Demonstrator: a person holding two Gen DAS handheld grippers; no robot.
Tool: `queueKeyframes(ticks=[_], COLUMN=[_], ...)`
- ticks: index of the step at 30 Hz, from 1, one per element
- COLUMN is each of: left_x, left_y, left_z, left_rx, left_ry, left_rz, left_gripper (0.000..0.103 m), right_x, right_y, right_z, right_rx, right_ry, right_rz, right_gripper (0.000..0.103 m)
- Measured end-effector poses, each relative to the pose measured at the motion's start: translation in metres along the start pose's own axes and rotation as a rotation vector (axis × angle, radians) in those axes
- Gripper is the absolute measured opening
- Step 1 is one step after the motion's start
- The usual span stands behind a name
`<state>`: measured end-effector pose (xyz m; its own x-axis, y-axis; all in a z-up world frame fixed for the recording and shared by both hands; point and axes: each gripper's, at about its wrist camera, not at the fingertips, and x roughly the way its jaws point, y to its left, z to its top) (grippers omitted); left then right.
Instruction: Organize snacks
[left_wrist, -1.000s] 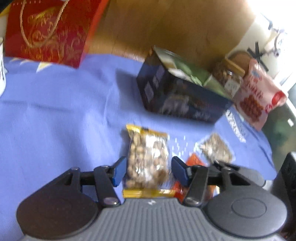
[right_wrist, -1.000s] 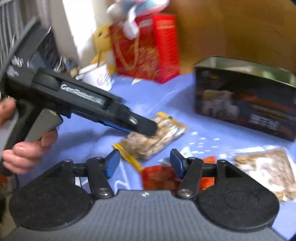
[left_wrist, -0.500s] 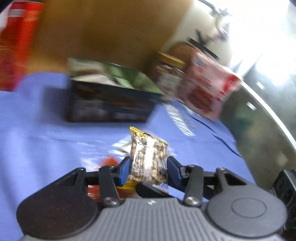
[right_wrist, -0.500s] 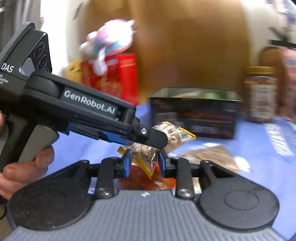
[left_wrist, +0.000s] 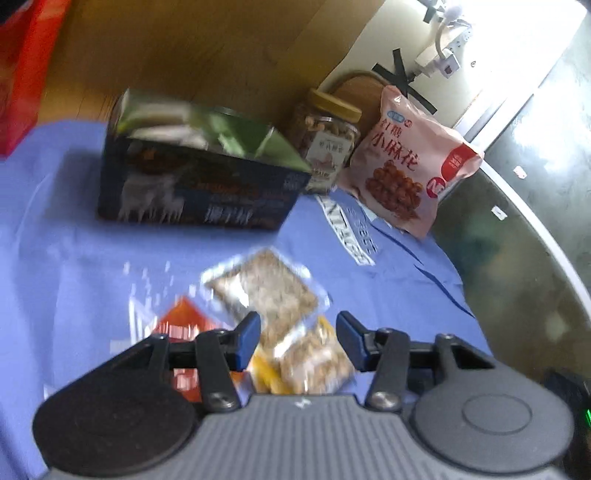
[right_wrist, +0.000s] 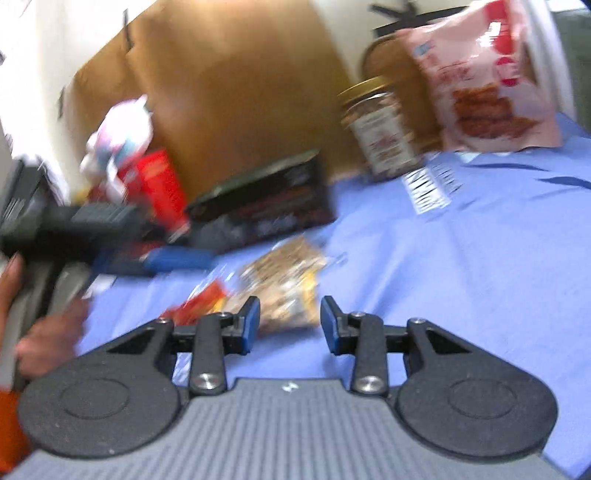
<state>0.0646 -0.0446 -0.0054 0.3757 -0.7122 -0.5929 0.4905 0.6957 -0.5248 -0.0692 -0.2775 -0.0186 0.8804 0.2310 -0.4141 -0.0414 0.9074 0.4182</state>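
Three small snack packets lie together on the blue cloth (left_wrist: 74, 266): a clear packet of pale seeds (left_wrist: 266, 288), a yellow-edged packet of nuts (left_wrist: 314, 362) and an orange-red packet (left_wrist: 184, 317). My left gripper (left_wrist: 298, 341) is open just above the nut packet, with nothing between its jaws. My right gripper (right_wrist: 289, 324) is open and empty, low over the same pile (right_wrist: 280, 284). A dark open tin box (left_wrist: 199, 184) stands behind the packets; it also shows in the right wrist view (right_wrist: 266, 206).
A jar of nuts (left_wrist: 327, 136) and a pink snack bag (left_wrist: 410, 166) stand at the back right near the table's curved edge. A red gift bag (left_wrist: 22, 74) is at the far left. The left hand and its gripper body (right_wrist: 55, 229) fill the left of the right wrist view.
Half a second ago both grippers held the nut packet in the air between them. Now both have opened and the packet lies on the cloth beside the seed packet.
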Motion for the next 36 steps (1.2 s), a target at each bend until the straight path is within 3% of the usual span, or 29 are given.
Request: queueKeyframes(ticks=[4,6,7,8,10,14,20,36], left_x=[0.004,0.015,0.021,0.026,0.029,0.035,0.034,0.031], left_y=[0.004,0.006,0.006,0.006,0.004,-0.002,-0.010,-0.002], left_z=[-0.020,-0.027,-0.029,-0.030,-0.028,-0.026,-0.047,-0.050], left_rx=[-0.060,-0.074,-0.075,-0.066,-0.033,0.037,0.188,0.156], left_ry=[0.051,0.074,0.085,0.079,0.069,0.056,-0.064,-0.094], left_rz=[-0.040,-0.038,-0.032,-0.026,0.009,0.021,0.033,-0.017], left_gripper=[0.054,0.053,0.048,0.046,0.034,0.034,0.038,0.037], right_x=[0.009,0.022,0.027,0.030,0.025,0.019,0.020,0.018], right_y=[-0.003,0.001,0.002,0.003,0.007,0.006,0.006,0.007], right_z=[-0.001,-0.007,-0.011,-0.015,-0.019,-0.024,-0.024,-0.025], right_rx=[0.005,-0.025,-0.039,-0.046,-0.056,-0.048,-0.044,-0.044], right_ry=[0.017,0.063,0.092,0.102,0.103,0.086,0.076,0.064], right_rz=[0.034,0.049,0.049,0.054,0.075,0.076,0.065,0.053], right_gripper=[0.039,0.039,0.036,0.036,0.029,0.027,0.027,0.027])
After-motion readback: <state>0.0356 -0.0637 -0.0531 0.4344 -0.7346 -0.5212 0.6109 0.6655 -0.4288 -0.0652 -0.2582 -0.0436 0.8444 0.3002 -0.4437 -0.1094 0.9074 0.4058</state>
